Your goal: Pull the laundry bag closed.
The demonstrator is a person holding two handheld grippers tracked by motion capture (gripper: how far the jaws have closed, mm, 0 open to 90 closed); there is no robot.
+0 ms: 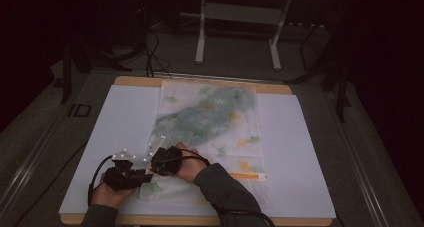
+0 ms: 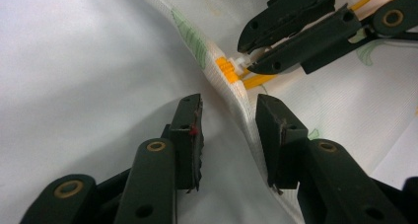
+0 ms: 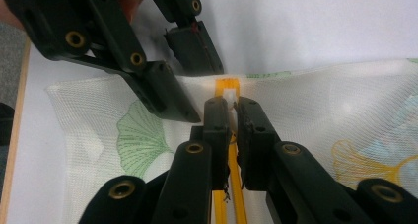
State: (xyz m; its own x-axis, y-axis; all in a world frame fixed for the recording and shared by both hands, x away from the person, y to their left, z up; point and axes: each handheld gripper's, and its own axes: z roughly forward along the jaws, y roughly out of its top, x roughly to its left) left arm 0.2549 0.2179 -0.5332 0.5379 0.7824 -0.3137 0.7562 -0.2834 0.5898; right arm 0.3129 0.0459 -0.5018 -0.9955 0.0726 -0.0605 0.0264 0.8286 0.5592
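Note:
A white mesh bag (image 1: 210, 117) printed with green and orange leaves lies flat on the table, and a yellow zipper (image 3: 220, 206) runs along its near side. My right gripper (image 3: 232, 110) is shut on the zipper's white pull tab (image 2: 244, 61) at the bag's near left corner. My left gripper (image 2: 229, 113) stands open, one jaw on each side of the raised bag edge (image 2: 241, 105) just short of the zipper's end (image 2: 226, 68); the pads do not press it. In the high view the left gripper (image 1: 145, 176) and the right gripper (image 1: 154, 168) meet at that corner.
The bag rests on a white sheet (image 1: 125, 117) covering a wooden table (image 1: 135, 80). The table's near edge (image 1: 200, 220) lies close under the person's forearms. Beyond the far edge stands a white metal frame (image 1: 201, 37) on the floor, with cables beside it.

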